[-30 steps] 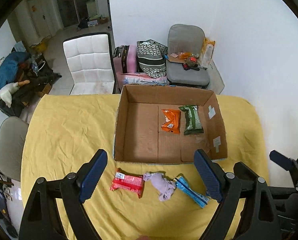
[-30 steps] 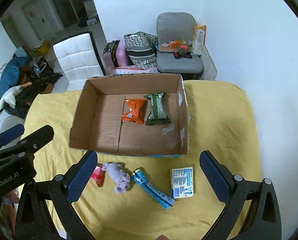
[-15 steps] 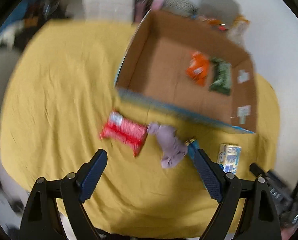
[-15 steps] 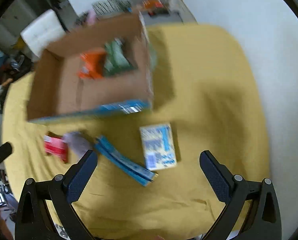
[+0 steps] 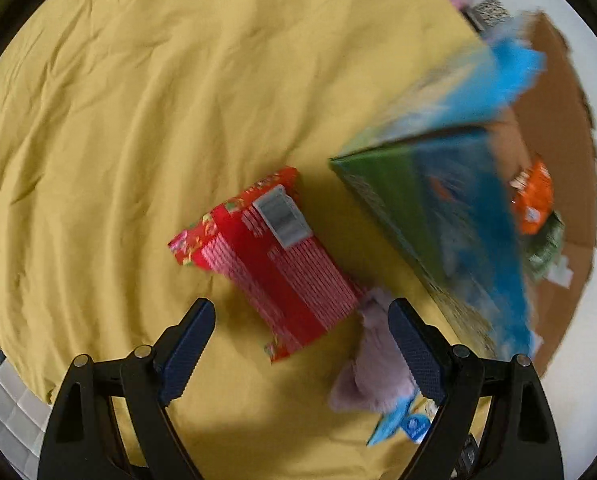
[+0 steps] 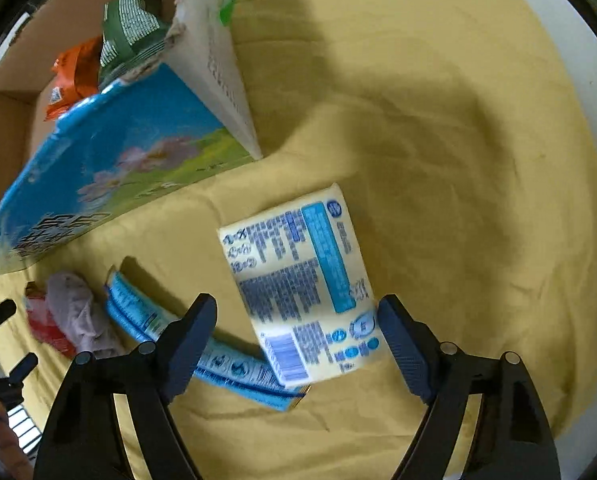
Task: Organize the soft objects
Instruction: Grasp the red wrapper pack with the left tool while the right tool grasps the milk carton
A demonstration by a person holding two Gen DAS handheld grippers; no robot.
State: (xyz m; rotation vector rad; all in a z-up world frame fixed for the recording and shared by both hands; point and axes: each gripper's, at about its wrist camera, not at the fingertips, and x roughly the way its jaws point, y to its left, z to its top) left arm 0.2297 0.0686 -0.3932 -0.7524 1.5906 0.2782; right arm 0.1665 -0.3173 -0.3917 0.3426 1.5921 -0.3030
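Both grippers lowered, left gripper (image 5: 301,344) spread over one red packet (image 5: 276,258), right gripper (image 6: 296,340) spread over one tissue pack (image 6: 298,280)

The red foil snack packet (image 5: 272,258) lies on the yellow tablecloth (image 5: 138,100) touching the lilac cloth bundle (image 5: 374,376), with the long blue pack (image 6: 202,344), then the pale tissue packet (image 6: 302,284), all before the open cardboard box (image 6: 10,80)

A red packet (image 5: 270,256) lies flat on the yellow cloth beside the cardboard box's (image 5: 438,216) corner, touching a crumpled lilac cloth (image 5: 374,372). A pale tissue pack (image 6: 298,288) lies flat, overlapping a blue packet (image 6: 218,360). Orange (image 6: 72,76) and green (image 6: 130,36) packets lie inside the box.
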